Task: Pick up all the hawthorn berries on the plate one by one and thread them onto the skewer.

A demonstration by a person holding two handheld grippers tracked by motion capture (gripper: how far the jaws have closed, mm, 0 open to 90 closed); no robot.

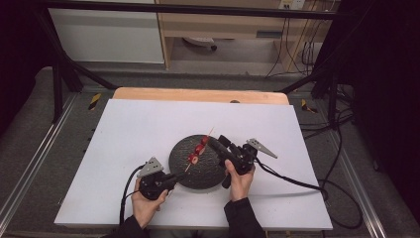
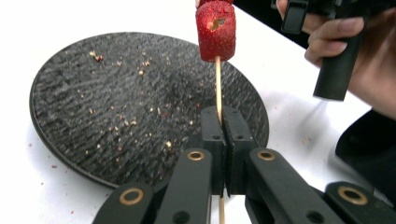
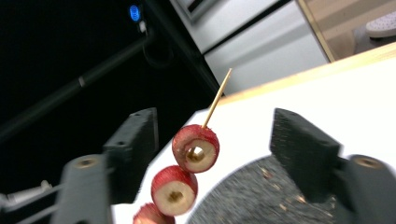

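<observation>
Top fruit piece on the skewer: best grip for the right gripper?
Pinch the top fruit piece across its round sides, coming from the free pointed end of the skewer. The open right gripper already straddles it; the left gripper clamps the bare stick below.

White table top (image 1: 129, 148), wooden strip along its far edge (image 1: 198, 94), dark round crumb-flecked plate (image 1: 184, 161) near the front

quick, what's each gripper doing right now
Left hand-held gripper: shut on the skewer.
Right hand-held gripper: open, jaws either side of the red pieces, not pressing.
</observation>
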